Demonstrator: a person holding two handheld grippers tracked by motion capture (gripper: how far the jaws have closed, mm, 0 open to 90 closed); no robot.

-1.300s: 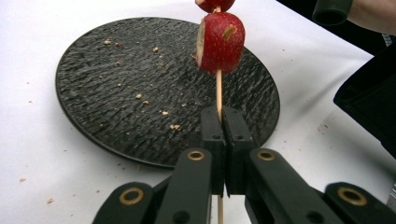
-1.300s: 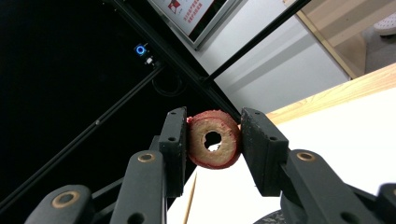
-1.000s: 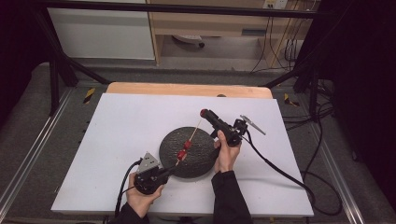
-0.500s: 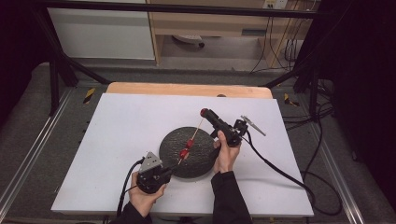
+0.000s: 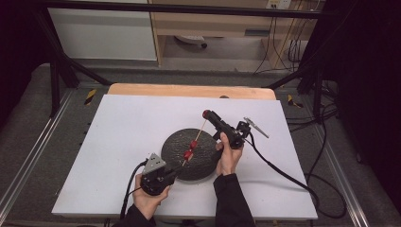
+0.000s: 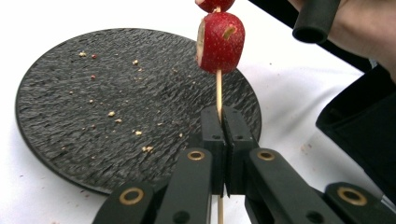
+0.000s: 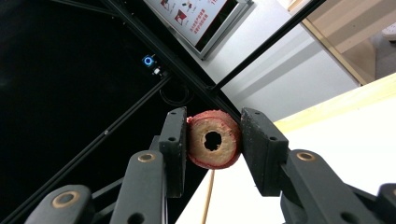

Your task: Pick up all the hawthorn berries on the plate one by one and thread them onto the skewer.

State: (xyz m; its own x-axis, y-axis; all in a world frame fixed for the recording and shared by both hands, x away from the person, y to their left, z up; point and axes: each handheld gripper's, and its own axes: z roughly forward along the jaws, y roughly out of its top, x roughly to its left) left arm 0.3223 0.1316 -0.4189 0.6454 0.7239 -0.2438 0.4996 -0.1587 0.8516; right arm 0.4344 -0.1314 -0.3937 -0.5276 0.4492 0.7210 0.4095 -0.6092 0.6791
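Wooden skewer (image 6: pixel 218 91): I hold its lower end in my left tongs (image 6: pixel 223 122), whose two pads are pressed together on the stick with no gap visible between them. From that grip the skewer rises away from the left tongs; in the high view it runs up and to the right toward my right tongs (image 5: pixel 208 115). Two red fruit pieces are threaded on it. The nearer fruit piece (image 6: pixel 220 42) sits on the stick a short way beyond the left pads, apart from them, with bare stick between. The second fruit piece (image 6: pixel 214 3) sits directly beyond the first, touching or nearly touching it.

My right tongs (image 7: pixel 212 142) are closed on a cored red fruit slice (image 7: pixel 214 139). Each pad bears on one side of the slice, on its red skin, and the pale cut face with the round centre hole faces back along the tongs. The upper part of the skewer (image 7: pixel 207 198) appears just below this slice; whether its tip is touching the slice, I cannot tell.

A round black plate (image 6: pixel 70 93) lies on the white tabletop (image 5: pixel 127 123), directly beyond and below the left tongs (image 5: pixel 166 176), with scattered crumbs on its surface. In the high view the skewer spans above this plate, between the two tongs.
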